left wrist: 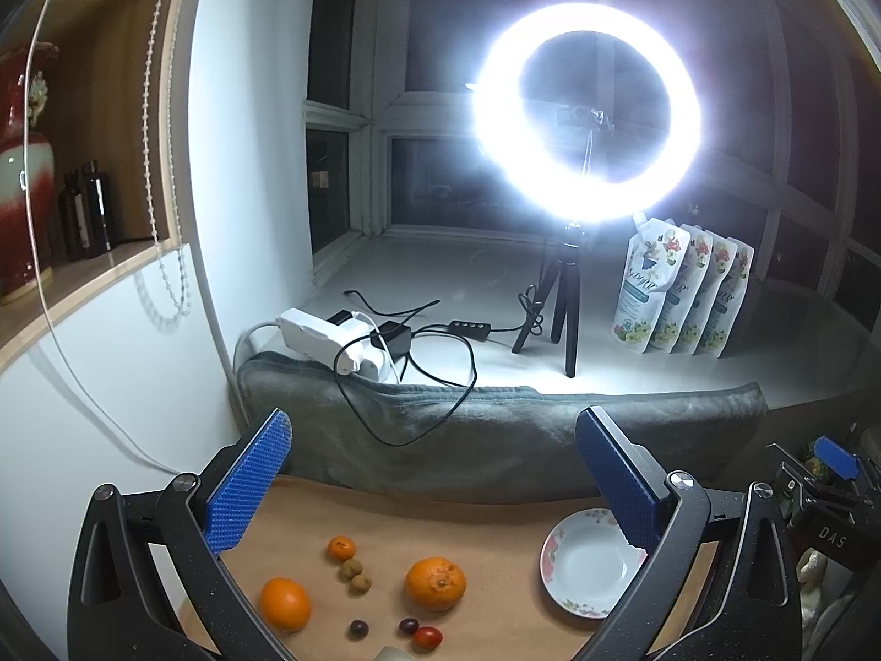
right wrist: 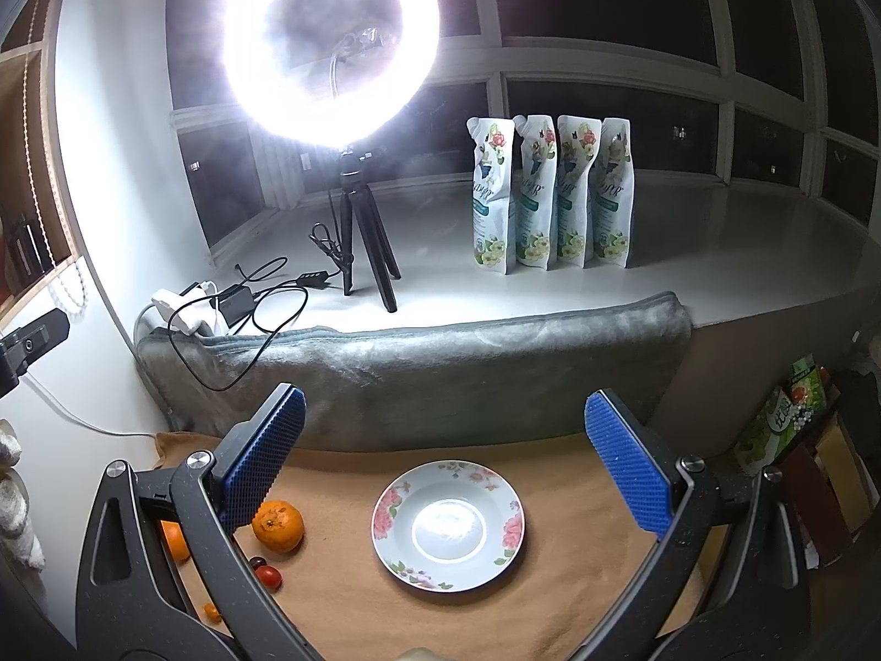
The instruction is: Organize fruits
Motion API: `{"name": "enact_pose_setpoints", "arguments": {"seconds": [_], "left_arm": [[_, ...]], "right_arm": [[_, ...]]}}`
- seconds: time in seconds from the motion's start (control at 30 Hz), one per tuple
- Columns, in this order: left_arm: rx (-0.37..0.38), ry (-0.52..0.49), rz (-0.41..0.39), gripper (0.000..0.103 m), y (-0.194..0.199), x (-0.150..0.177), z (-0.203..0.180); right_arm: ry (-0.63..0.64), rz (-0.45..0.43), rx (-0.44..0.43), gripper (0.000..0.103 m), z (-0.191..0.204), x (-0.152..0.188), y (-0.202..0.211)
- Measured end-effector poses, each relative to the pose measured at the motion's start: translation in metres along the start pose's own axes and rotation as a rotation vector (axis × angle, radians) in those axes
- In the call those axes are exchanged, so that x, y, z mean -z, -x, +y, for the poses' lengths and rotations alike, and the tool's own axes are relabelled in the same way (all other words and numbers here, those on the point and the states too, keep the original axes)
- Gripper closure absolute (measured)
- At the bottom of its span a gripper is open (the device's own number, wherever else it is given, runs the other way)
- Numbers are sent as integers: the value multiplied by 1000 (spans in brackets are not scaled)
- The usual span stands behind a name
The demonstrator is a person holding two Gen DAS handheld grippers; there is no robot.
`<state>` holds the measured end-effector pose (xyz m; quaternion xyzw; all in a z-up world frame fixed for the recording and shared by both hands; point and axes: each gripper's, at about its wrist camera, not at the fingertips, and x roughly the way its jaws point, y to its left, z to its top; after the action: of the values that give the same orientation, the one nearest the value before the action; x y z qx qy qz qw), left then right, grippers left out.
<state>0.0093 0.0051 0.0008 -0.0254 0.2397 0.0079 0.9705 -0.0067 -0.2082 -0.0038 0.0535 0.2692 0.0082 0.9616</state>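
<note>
On the tan cloth (left wrist: 484, 540) lie two large oranges (left wrist: 436, 584) (left wrist: 284, 604), a small orange (left wrist: 341, 548), two brown longans (left wrist: 355, 575), two dark grapes (left wrist: 359, 628) and a red cherry tomato (left wrist: 428, 637). An empty flowered white plate (left wrist: 589, 567) sits to their right. My left gripper (left wrist: 435, 473) is open and empty, held above the fruit. My right gripper (right wrist: 440, 451) is open and empty above the plate (right wrist: 449, 526); an orange (right wrist: 278, 526) and the tomato (right wrist: 268, 576) lie by its left finger.
A folded grey blanket (right wrist: 418, 369) lines the cloth's far edge. Behind it, on the white sill, stand a lit ring light on a tripod (right wrist: 363, 242), a power strip with cables (left wrist: 330, 339) and several refill pouches (right wrist: 550, 193). Boxes (right wrist: 787, 418) stand at right.
</note>
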Motion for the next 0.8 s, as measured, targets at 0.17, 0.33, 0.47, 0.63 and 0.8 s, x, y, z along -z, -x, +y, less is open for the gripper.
{"name": "enact_pose_setpoints", "arguments": {"seconds": [0.17, 0.33, 0.47, 0.63, 0.8], "left_arm": [[-2, 1, 3, 1, -2, 1, 1], [-3, 2, 4, 1, -3, 1, 1], [-7, 9, 13, 1, -6, 3, 3], [-12, 16, 28, 1, -10, 7, 6], [-24, 35, 55, 1, -18, 13, 15]], "right_arm": [[-1, 1, 0, 0, 1, 1, 0], [2, 4, -2, 0, 2, 1, -2], [1, 8, -6, 0, 2, 1, -4], [2, 23, -15, 0, 2, 2, -9], [19, 39, -19, 0, 4, 2, -18]]}}
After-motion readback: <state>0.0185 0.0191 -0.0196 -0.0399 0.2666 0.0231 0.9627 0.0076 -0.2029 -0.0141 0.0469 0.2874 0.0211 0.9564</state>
